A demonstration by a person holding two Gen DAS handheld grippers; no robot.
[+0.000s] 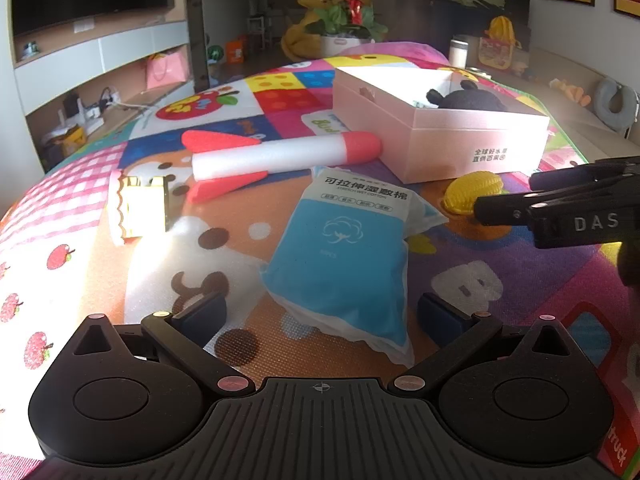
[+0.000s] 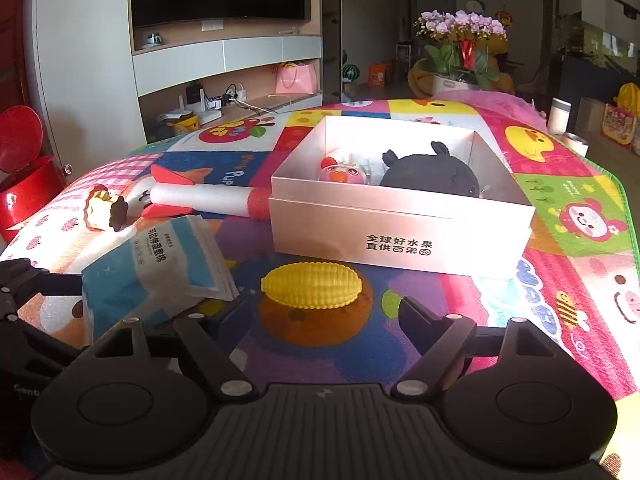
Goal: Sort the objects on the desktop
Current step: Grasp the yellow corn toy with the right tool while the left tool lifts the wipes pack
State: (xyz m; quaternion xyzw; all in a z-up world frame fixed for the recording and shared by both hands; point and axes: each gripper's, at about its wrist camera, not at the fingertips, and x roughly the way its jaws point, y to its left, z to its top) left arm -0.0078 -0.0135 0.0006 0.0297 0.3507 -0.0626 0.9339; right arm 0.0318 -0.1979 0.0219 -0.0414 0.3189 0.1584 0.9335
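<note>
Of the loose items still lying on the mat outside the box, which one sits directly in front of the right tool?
The yellow toy corn, lying on its side just ahead of the open right tool; the blue cotton pad pack and foam rocket lie off to its left.

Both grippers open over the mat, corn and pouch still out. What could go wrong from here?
1. The corn is rounded and glossy; the right gripper may squeeze it out sideways.
2. The pouch is soft and flat; the left gripper might pinch only film.
3. The rocket touches the box; nudging either may shift both.
</note>
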